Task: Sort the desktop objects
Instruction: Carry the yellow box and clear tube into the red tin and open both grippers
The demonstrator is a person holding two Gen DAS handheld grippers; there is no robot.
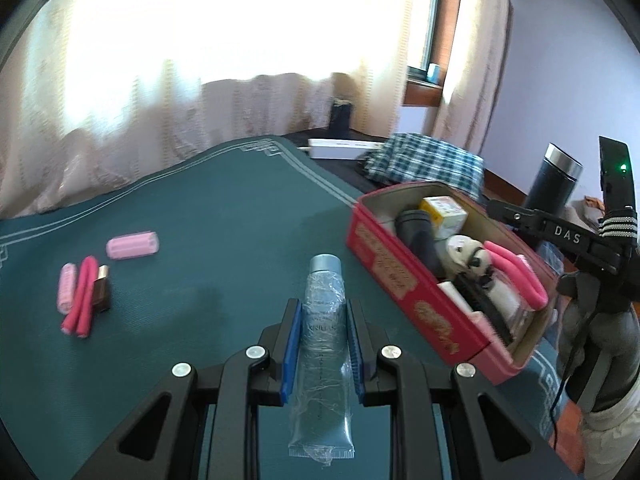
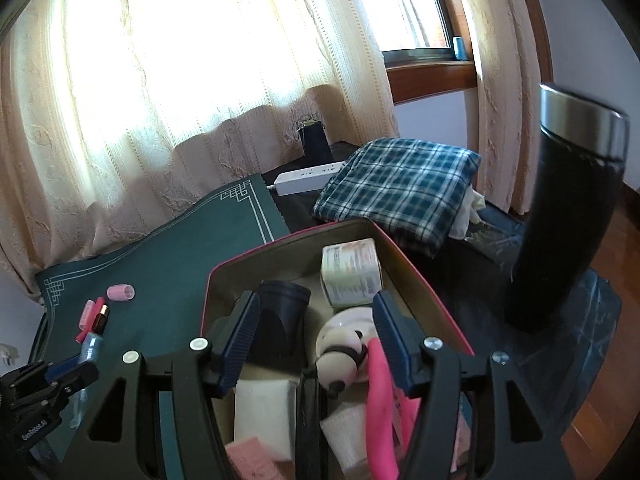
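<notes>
Left wrist view: we log the left gripper (image 1: 323,354) clamped on a blue tube (image 1: 323,344) above the green mat (image 1: 200,240); the red box (image 1: 420,312) stands just right of it; right wrist view alone shows the right gripper (image 2: 316,344), jaws wide, over that box's contents, a panda figure (image 2: 340,356) between its fingers.

Strong backlight from window (image 2: 416,4) through curtain (image 1: 224,24), which is blown out to white in both views. Mat (image 1: 200,216) evenly lit, shadows soft. Left view slightly motion-blurred, worst at right edge; right view sharper. Heavy fisheye bending, black vignette in corners.
</notes>
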